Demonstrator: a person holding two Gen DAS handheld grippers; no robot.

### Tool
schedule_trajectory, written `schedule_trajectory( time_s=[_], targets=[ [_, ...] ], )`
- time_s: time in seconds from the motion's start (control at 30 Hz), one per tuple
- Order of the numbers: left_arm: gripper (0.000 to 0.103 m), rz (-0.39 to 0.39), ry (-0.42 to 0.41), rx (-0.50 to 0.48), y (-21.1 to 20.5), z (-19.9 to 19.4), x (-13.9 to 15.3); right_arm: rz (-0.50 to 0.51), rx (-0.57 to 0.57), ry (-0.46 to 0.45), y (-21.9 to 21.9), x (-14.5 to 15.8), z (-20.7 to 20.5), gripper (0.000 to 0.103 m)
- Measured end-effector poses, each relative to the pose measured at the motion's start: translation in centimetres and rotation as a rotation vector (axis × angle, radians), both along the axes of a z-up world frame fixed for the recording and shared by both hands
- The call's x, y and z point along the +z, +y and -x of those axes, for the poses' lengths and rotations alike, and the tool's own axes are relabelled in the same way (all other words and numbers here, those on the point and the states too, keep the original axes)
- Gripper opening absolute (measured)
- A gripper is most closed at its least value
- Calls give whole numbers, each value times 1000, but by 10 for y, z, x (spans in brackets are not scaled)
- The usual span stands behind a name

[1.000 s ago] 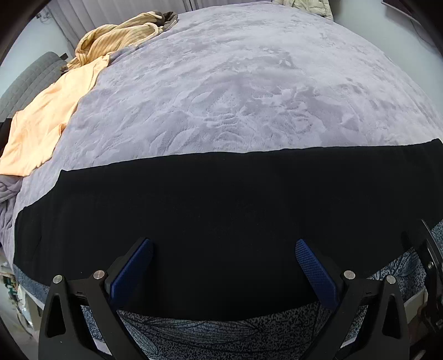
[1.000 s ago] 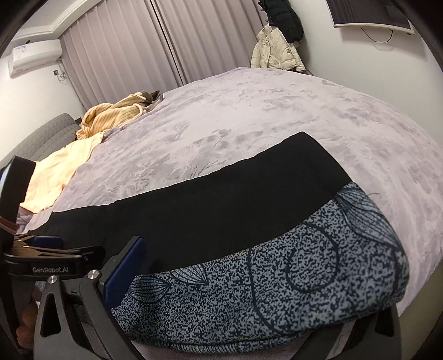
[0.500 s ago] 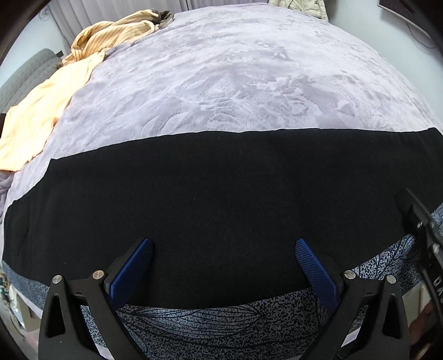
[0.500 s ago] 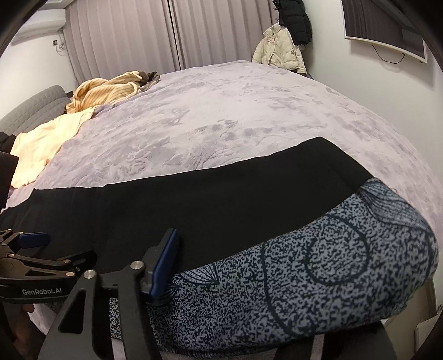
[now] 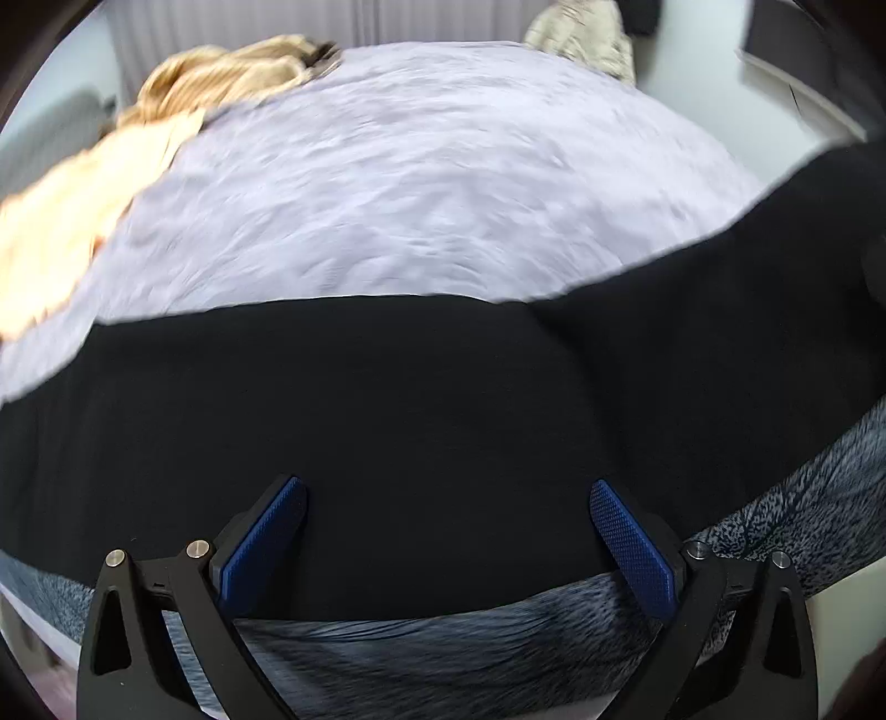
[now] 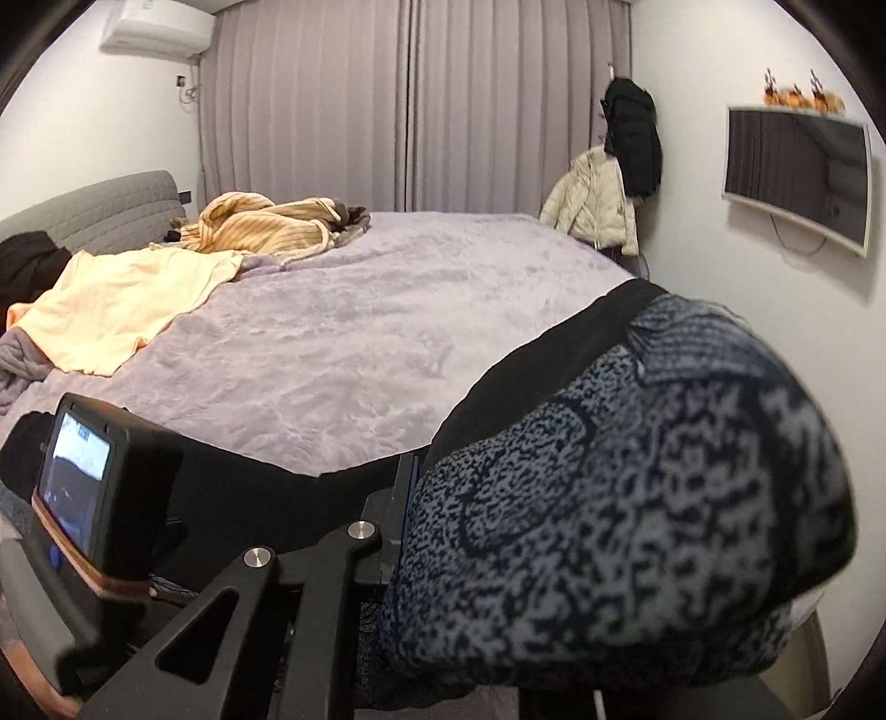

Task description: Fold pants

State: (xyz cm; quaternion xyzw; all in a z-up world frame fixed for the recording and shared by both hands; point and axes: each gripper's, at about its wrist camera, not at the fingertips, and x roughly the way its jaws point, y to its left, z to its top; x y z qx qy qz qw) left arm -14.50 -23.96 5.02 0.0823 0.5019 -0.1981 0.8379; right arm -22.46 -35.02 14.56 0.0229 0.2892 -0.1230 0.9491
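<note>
My right gripper [image 6: 407, 531] just clamped the pants [image 5: 443, 421] hem, left gripper [image 5: 446, 545] jaws apart; thin pinch may slip as I lift

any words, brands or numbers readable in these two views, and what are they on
None can be read.
The small screen on the left gripper's camera shows only a blurred picture.
The air conditioner shows no legible brand.
The wall screen is dark.
The patterned pants carry no lettering.

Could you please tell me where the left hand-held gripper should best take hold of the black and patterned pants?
Probably the near long edge of the black and speckled-grey fabric pants, approached from the bed's near side: that edge lies just beneath the open left hand-held gripper.
</note>
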Motion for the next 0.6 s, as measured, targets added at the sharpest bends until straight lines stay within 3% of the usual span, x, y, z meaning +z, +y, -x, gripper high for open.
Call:
schedule_trajectory(
  time_s=[0.13, 0.23, 0.43, 0.5, 0.6],
  targets=[
    [103, 160, 8, 86, 66, -25, 33, 171, 59, -56, 53, 26, -6, 14],
    [103, 232, -4, 166, 117, -44, 52, 353, 99, -63, 105, 22, -19, 14],
    [103, 293, 1, 375, 232, -84, 63, 653, 205, -39, 203, -23, -53, 14],
    [103, 322, 24, 411, 264, -91, 60, 725, 242, -19, 228, -40, -63, 14],
    [103, 333, 27, 403, 273, -84, 60, 830, 303, 23, 261, -70, -73, 14]
  ],
)
